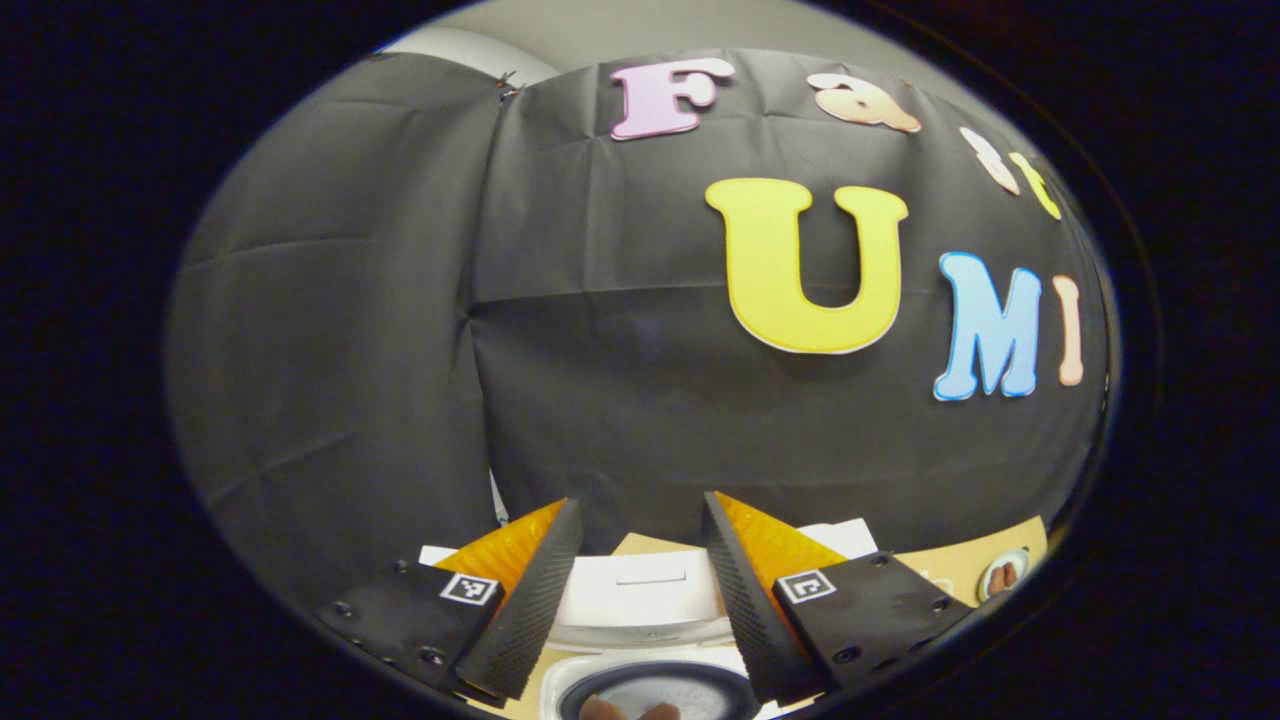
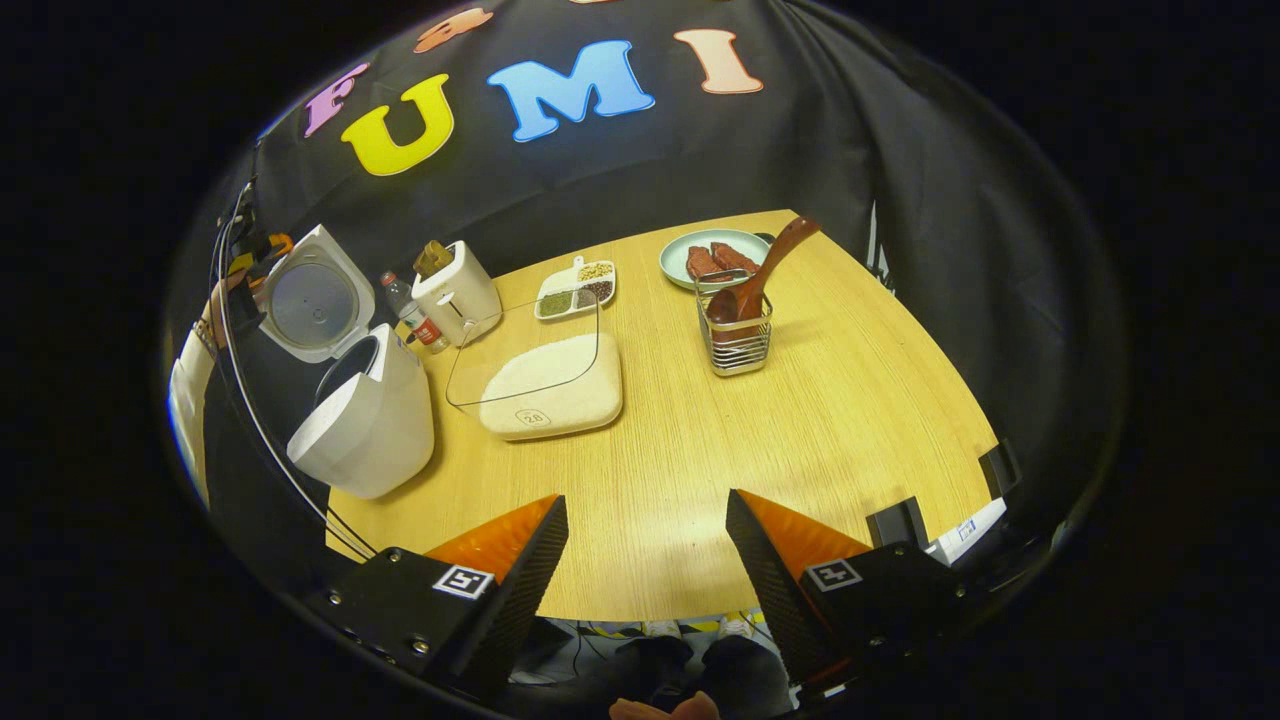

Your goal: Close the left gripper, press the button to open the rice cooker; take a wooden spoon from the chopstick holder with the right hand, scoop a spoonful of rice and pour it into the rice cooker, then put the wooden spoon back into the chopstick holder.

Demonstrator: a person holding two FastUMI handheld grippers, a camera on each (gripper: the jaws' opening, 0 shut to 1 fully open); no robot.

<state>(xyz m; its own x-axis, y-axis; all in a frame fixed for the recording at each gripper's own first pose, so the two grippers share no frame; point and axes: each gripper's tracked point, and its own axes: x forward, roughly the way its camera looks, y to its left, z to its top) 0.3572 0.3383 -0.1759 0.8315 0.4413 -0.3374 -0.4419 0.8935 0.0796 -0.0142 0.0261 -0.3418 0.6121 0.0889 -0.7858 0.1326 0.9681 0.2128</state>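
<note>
The wooden spoon (image 2: 760, 275) was seen ahead and slightly right of the right gripper (image 2: 647, 545), whose jaws were released, its handle leaning up and to the right out of the chopstick holder (image 2: 737, 340).

A light wooden surface (image 2: 700, 470) carries several extras. Toward its back edge sits a pale green plate (image 2: 676, 258) holding reddish-brown pieces of food (image 2: 716, 260). To the left of the plate lies a small white divided dish (image 2: 576, 288) with grains or beans of different colours in its compartments. Farther left stands a white toaster (image 2: 458, 292) with something brown poking up from its top slot, and just beside the toaster, on its left, stands a small plastic bottle (image 2: 412, 314) with a red label. At the surface's near right corner lies a white card or paper (image 2: 968, 530), partly hidden.
</note>
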